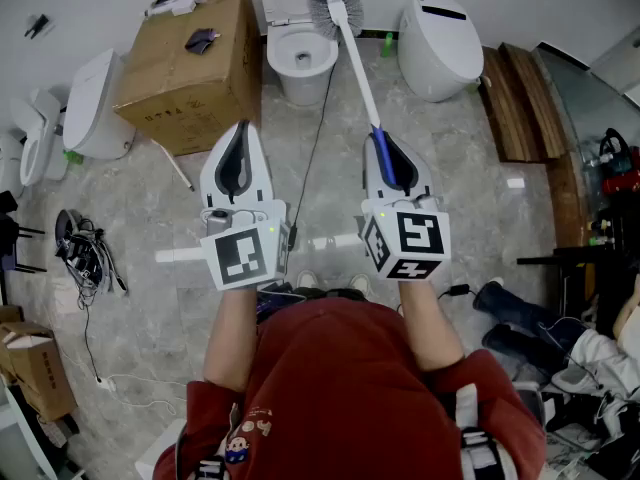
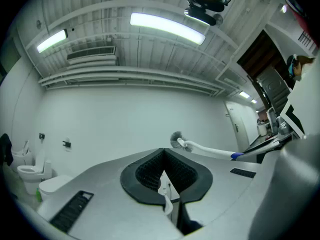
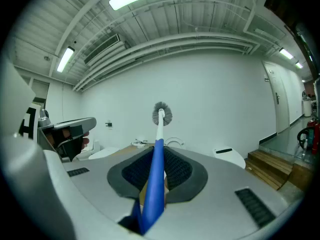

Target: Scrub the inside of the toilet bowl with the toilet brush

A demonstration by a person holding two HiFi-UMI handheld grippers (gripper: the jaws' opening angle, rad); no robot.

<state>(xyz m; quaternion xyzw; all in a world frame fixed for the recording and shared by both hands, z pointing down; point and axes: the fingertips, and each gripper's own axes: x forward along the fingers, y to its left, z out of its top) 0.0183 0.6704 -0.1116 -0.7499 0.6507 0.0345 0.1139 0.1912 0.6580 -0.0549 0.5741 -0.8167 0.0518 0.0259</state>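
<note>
Seen from the head view, the right gripper pinches the blue grip of one toilet brush. Its slim white shaft ends in a round grey bristle head beside the raised seat of the open toilet bowl. I count four glossy white toilets and one cardboard box.

In the left gripper view, the left gripper has its two ribbed black pads pressed together, with nothing between them.

In the right gripper view, both pads clamp the blue handle.

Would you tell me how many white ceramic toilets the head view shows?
4 toilets: one open-lidded at top centre, one closed right of it, two at the left edge; more may be hidden.
</note>
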